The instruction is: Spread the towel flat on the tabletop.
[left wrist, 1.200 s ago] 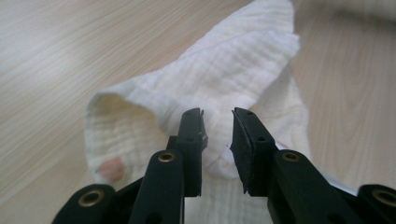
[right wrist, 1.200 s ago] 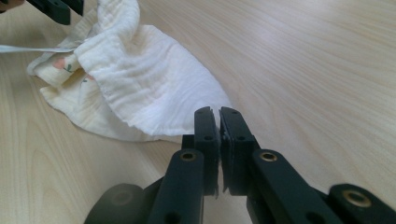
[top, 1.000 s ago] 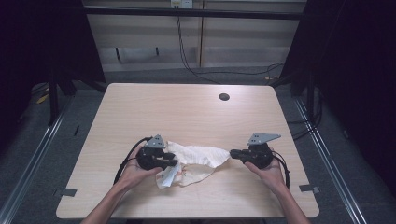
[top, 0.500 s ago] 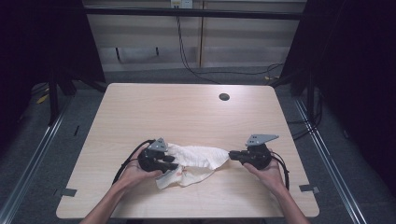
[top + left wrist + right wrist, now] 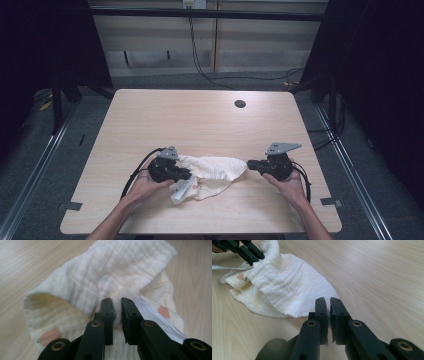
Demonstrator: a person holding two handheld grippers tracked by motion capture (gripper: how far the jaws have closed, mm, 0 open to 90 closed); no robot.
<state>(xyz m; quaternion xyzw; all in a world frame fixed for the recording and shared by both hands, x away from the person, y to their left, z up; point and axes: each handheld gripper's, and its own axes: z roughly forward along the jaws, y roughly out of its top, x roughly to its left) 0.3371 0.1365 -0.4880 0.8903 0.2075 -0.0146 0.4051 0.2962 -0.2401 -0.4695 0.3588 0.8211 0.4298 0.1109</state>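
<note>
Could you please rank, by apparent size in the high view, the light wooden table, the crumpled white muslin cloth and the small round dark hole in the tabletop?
1. Light wooden table
2. Crumpled white muslin cloth
3. Small round dark hole

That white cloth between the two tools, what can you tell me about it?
The cloth is a soft, cream-white, crinkly woven fabric with faint pinkish patches. It lies crumpled and partly folded on the wooden table, near the person's edge. The left hand-held gripper pinches one bunched end, with a white label beside it; the right hand-held gripper pinches the opposite corner.
</note>
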